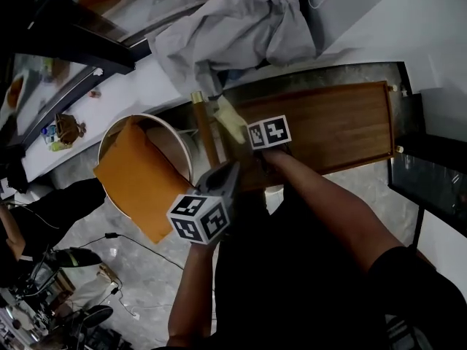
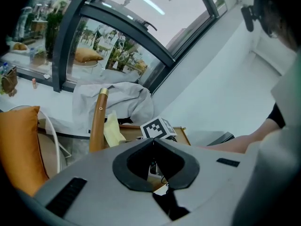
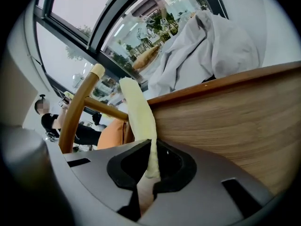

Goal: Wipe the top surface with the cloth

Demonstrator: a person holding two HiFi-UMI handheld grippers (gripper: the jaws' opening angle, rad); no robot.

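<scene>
A pale yellow cloth (image 1: 232, 119) hangs over the left end of the brown wooden tabletop (image 1: 328, 126). My right gripper (image 1: 246, 134) is shut on it. In the right gripper view the cloth (image 3: 138, 112) rises out of the closed jaws (image 3: 150, 145), with the wood surface (image 3: 225, 126) just to its right. My left gripper (image 1: 229, 170) hovers below and to the left of the right one, off the table edge. Its jaws (image 2: 153, 140) are shut with nothing between them. In the left gripper view the cloth (image 2: 113, 131) shows beside a wooden post (image 2: 97, 121).
A round chair with an orange cushion (image 1: 139, 177) stands left of the table, its wooden post (image 1: 205, 131) close to the cloth. A heap of grey fabric (image 1: 233, 31) lies on the white sill behind the table. Cables (image 1: 128, 243) run over the marble floor.
</scene>
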